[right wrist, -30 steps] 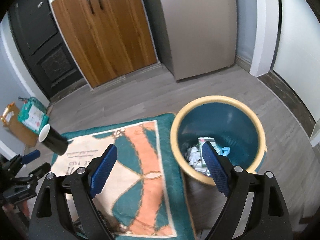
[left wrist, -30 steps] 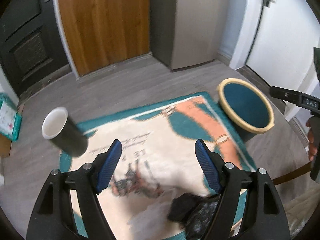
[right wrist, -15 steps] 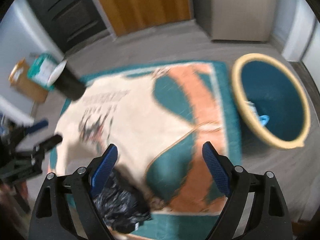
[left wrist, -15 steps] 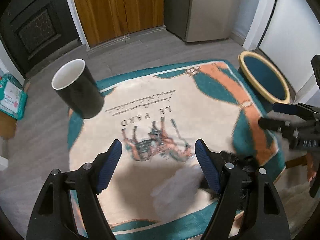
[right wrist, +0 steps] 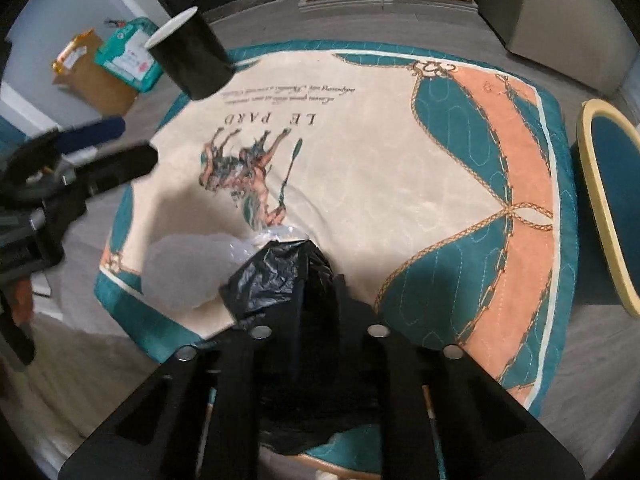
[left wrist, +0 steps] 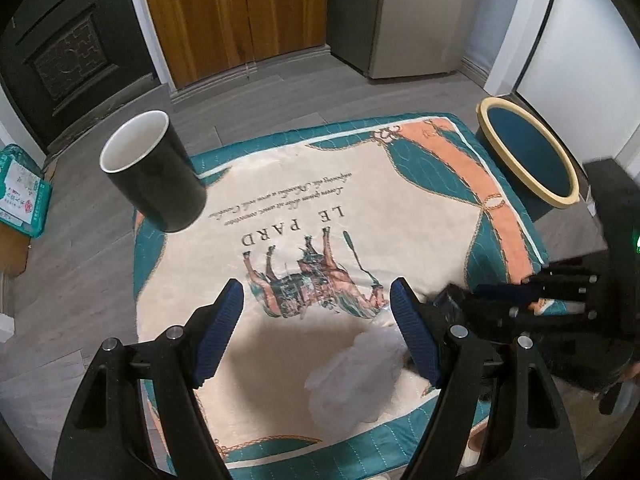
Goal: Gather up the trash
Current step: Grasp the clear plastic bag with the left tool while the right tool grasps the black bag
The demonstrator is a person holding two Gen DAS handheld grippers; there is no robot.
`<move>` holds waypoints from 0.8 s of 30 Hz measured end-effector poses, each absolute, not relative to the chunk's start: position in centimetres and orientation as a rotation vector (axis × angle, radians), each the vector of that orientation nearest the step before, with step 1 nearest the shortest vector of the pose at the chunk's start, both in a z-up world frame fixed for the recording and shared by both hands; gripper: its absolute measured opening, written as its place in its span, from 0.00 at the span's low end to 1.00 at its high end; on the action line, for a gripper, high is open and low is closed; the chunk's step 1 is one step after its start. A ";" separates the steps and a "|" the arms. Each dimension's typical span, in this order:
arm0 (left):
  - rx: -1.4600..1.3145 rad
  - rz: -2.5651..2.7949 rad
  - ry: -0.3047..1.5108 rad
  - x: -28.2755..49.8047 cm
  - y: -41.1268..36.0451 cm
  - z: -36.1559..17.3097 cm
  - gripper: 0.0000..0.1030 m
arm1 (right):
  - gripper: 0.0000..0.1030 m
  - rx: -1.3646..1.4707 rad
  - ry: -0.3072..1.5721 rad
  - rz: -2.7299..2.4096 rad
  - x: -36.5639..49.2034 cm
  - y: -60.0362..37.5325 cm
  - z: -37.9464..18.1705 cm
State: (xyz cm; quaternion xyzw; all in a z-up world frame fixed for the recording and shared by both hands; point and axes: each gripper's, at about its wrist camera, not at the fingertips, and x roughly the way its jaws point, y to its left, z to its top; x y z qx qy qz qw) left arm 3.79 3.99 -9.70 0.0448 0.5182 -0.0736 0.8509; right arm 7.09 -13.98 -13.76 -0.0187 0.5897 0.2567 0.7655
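Note:
A crumpled black plastic bag (right wrist: 280,276) lies at the near edge of the printed cloth (right wrist: 380,152). My right gripper (right wrist: 316,304) is shut on it. A crumpled clear plastic bag (right wrist: 184,272) lies just left of the black one; it also shows in the left wrist view (left wrist: 356,376). My left gripper (left wrist: 316,336) is open and empty above the cloth (left wrist: 320,216), with the clear bag between its fingers and to the right. The teal bin with a yellow rim (left wrist: 528,156) stands off the cloth's right side (right wrist: 608,208).
A black cup with a white inside (left wrist: 152,172) stands at the cloth's far left corner (right wrist: 192,56). A teal pack on a cardboard box (right wrist: 120,56) sits on the floor beyond. Wooden doors (left wrist: 232,16) and a grey cabinet (left wrist: 416,16) line the back.
My right gripper swung from over the bin down to the cloth's near edge and shut on the black bag. My left gripper stayed open and drew back toward the near edge.

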 end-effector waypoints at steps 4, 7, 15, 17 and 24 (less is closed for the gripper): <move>0.127 -0.211 1.152 3.7 2.8 -11.1 0.72 | 0.06 -0.006 1.195 0.496 8.2 -15.5 -11.5; 0.194 -0.256 1.205 3.3 1.3 -12.6 0.71 | 0.05 0.011 1.148 0.441 9.0 -16.8 -10.4; 0.389 -0.300 1.344 2.4 -1.9 -17.1 0.41 | 0.05 0.115 1.108 0.345 10.6 -20.6 -8.9; 0.425 -0.301 1.347 2.3 -2.3 -17.5 0.36 | 0.05 0.140 1.096 0.336 10.8 -21.3 -8.4; 0.374 -0.326 1.278 2.7 -2.9 -15.3 0.29 | 0.05 0.194 1.040 0.309 11.0 -23.7 -6.1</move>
